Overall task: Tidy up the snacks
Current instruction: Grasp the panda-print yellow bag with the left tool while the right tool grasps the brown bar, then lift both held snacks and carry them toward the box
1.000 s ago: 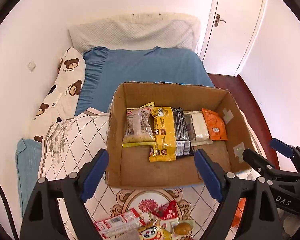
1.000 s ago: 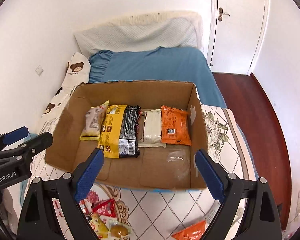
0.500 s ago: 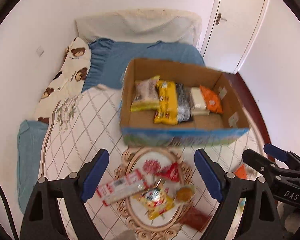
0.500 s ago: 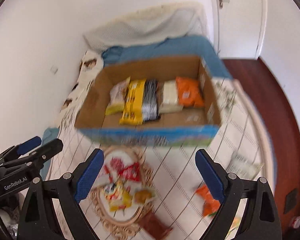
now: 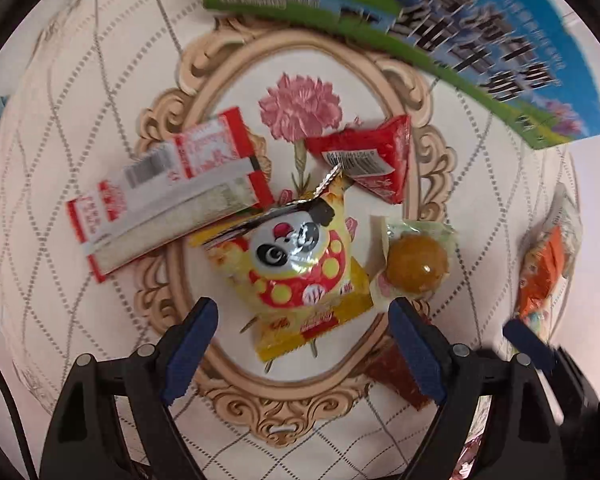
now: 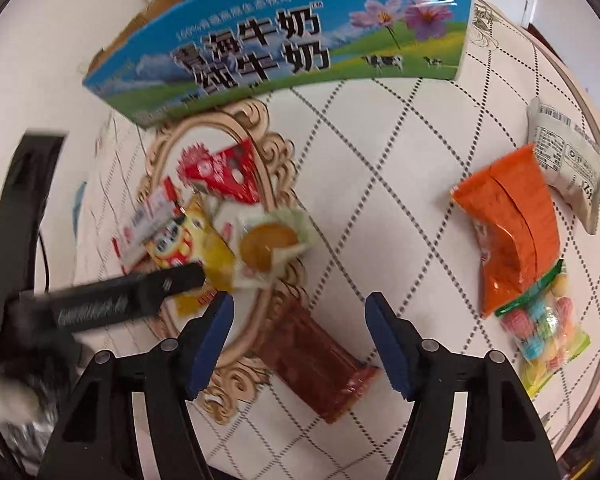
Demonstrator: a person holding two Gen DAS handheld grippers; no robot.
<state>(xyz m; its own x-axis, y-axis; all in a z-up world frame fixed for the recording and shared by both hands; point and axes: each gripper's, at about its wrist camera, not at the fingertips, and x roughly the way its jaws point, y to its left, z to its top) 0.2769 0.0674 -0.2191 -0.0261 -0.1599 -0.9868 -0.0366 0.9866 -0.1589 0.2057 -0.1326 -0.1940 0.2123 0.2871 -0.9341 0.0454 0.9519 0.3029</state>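
1. Right gripper [image 6: 299,334]: poised low over the quilt, its jaws closing astride the dark red-brown packet [image 6: 316,364]. The pads do not yet press on it, so nothing is held. The packet lies flat and lengthwise between the jaws, which suits a pinch across its narrow width.
2. Left gripper [image 5: 302,346]: pointed down at the pile, jaws wide apart and empty. The lower edge of the yellow panda packet [image 5: 296,264] lies between the fingertips, apparently the item being lined up.
3. Central pile on the quilt [image 5: 100,60]: the panda packet overlaps the red-and-white flat packet [image 5: 168,196]; the round golden pastry in clear wrap [image 5: 416,264] sits just beside it, and the red triangular packet [image 5: 364,158] lies beyond.
4. Outlying snacks: an orange packet [image 6: 512,224], a bag of coloured candies [image 6: 544,328] and a grey-white packet [image 6: 566,164] lie well apart from the pile, still unsorted.
5. Milk carton box [image 6: 284,44]: stands farthest from the grippers, its printed wall facing them. Judged as the destination, it stands near the loose snacks, so transfers stay short.
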